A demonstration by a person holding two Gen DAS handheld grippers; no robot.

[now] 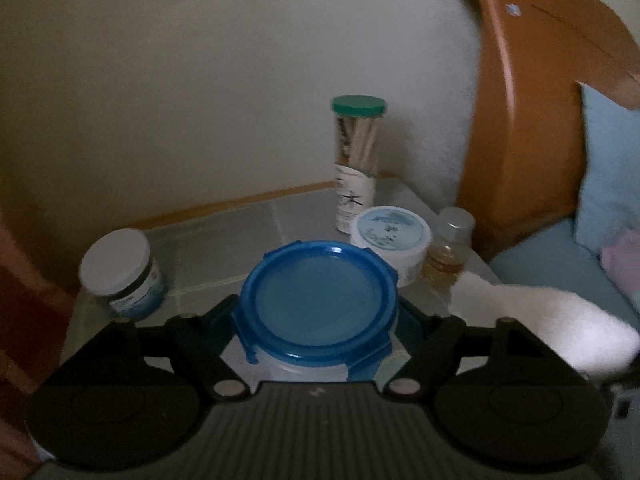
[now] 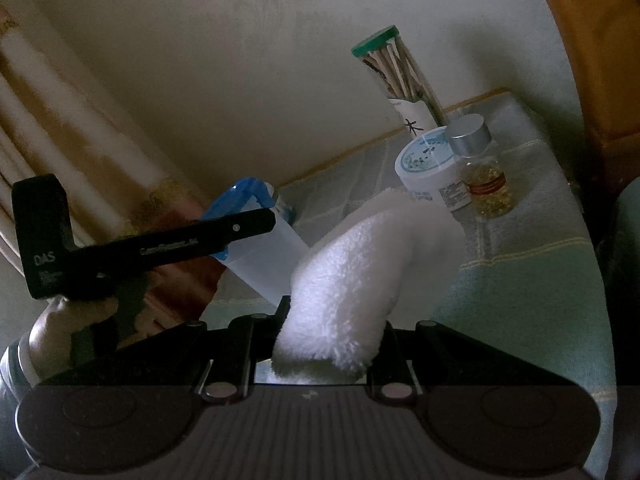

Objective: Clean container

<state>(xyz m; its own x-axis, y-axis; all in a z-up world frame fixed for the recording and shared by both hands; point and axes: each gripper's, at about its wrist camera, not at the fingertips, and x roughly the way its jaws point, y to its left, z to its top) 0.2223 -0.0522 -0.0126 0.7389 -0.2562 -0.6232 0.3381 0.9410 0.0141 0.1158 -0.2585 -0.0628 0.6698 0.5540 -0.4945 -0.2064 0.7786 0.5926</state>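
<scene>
R gripper (image 2: 328, 344) was clamped on a folded white cloth (image 2: 356, 272), jaws drawn close w/ the fluffy wad sticking up fwd between them. L gripper (image 1: 316, 320) had its fingers either side of the container (image 1: 308, 364), just under the blue clip lid (image 1: 318, 300); from the R wrist view one black finger (image 2: 224, 236) lay flat against the translucent wall, so it looked closed on the body, though pad contact on the far side was hidden.

Container sat on the pale tiled tabletop (image 1: 224, 248), lid on, in front of a white-lidded jar (image 1: 116, 268), a round tub w/ blue-print lid (image 1: 390, 236), a small amber bottle (image 1: 448, 248) and a tall green-capped tube (image 1: 356, 160) by the wall.

Step, imo: L securing the container so R can wipe. Cloth was near the container's side, prob not touching yet. Next move needs a steady L hold, then R bringing the cloth onto wall or lid w/o knocking the tub or bottle just beside.
</scene>
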